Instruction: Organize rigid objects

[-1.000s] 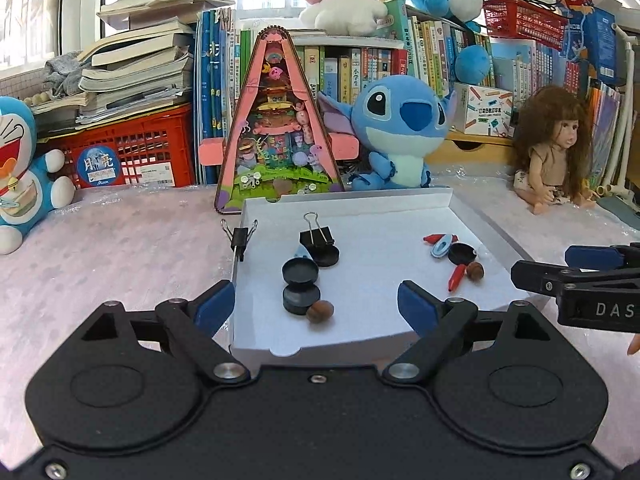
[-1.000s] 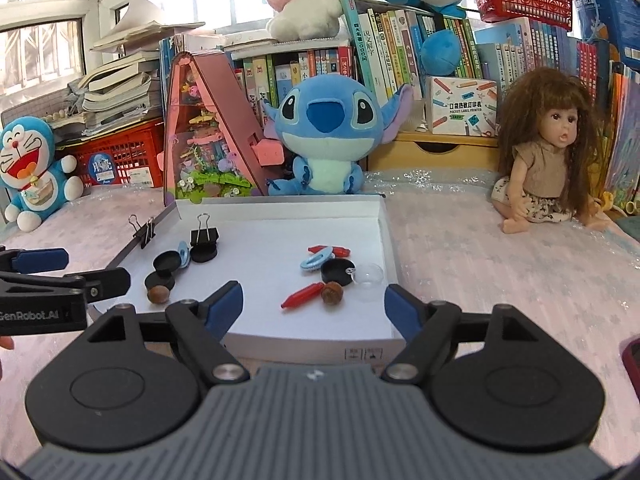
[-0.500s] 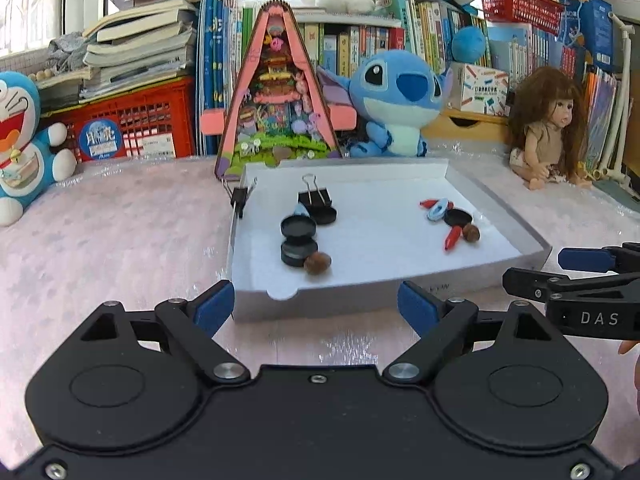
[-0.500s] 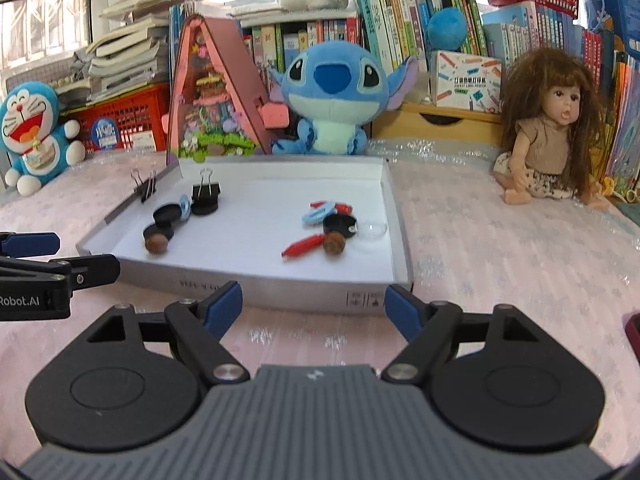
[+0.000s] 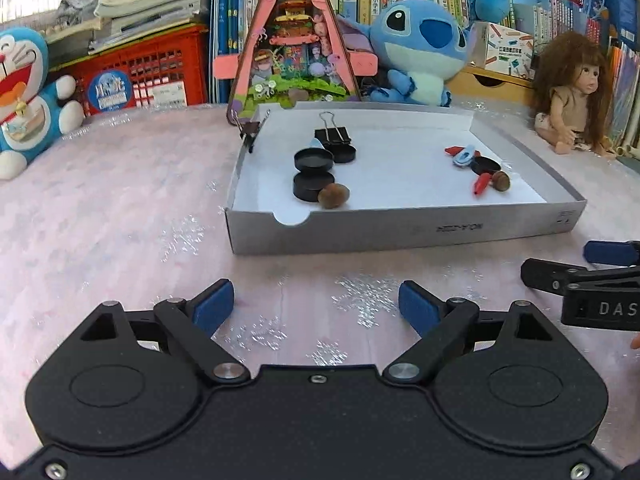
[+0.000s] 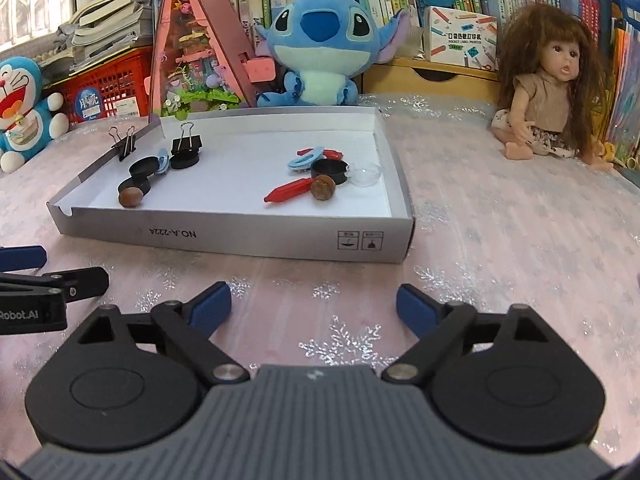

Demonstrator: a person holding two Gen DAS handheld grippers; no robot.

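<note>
Ahead of both wide-spread, empty tools (image 5: pixel 316 306) (image 6: pixel 314 304), the white tray (image 6: pixel 240 236) holds small objects.

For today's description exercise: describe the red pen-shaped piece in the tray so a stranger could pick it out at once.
Find the shallow white tray in front of the blue plush. In its right-hand cluster, the red pen-shaped piece lies flat beside a brown nut. It is the long, tapered red one nearest the front wall; the neighbouring black cap is round.
</note>
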